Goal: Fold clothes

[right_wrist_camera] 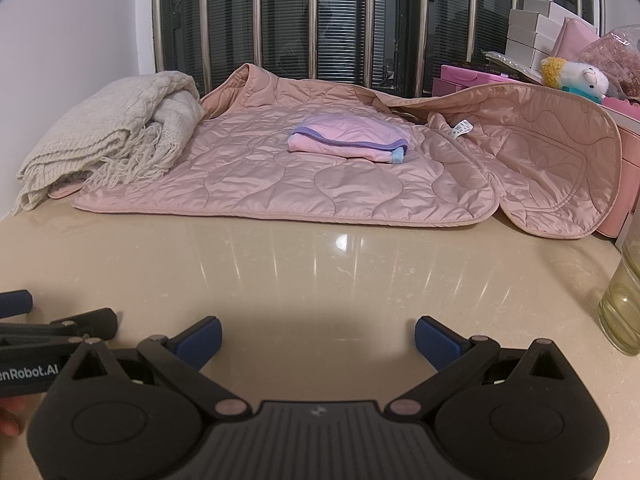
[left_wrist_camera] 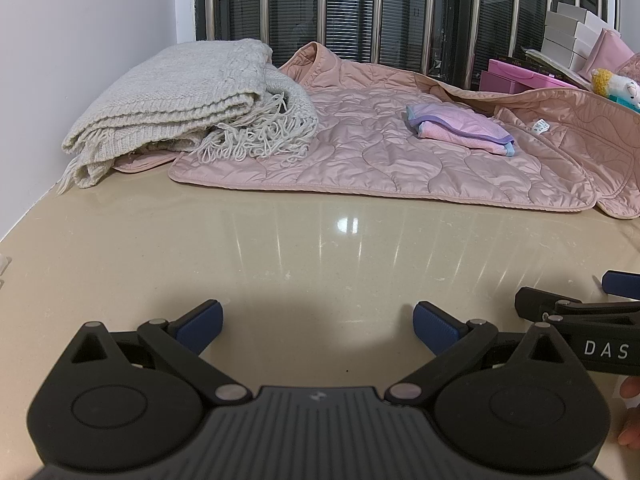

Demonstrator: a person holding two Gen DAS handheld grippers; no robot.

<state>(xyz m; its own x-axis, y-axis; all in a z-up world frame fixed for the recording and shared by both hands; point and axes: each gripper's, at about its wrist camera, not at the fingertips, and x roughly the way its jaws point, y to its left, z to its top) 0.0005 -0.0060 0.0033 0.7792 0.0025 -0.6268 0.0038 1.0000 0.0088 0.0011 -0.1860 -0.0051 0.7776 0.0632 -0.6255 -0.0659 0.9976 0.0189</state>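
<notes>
A pink quilted jacket (left_wrist_camera: 380, 152) (right_wrist_camera: 304, 176) lies spread flat across the far half of the beige table (left_wrist_camera: 304, 256) (right_wrist_camera: 320, 272). On it rests a small folded pink and purple cloth (left_wrist_camera: 460, 128) (right_wrist_camera: 348, 140). A folded cream knitted blanket with fringe (left_wrist_camera: 180, 108) (right_wrist_camera: 108, 136) sits at the jacket's left end, partly over it. My left gripper (left_wrist_camera: 318, 326) hovers open over the bare near part of the table, holding nothing. My right gripper (right_wrist_camera: 318, 336) is open beside it, also holding nothing. Each gripper shows at the edge of the other's view.
A barred window runs behind the table. Pink boxes (left_wrist_camera: 516, 76) (right_wrist_camera: 472, 76), white cartons (right_wrist_camera: 536, 28) and a plush toy (left_wrist_camera: 616, 88) (right_wrist_camera: 576, 76) crowd the back right. A glass of pale liquid (right_wrist_camera: 622, 300) stands at the right edge. A white wall bounds the left.
</notes>
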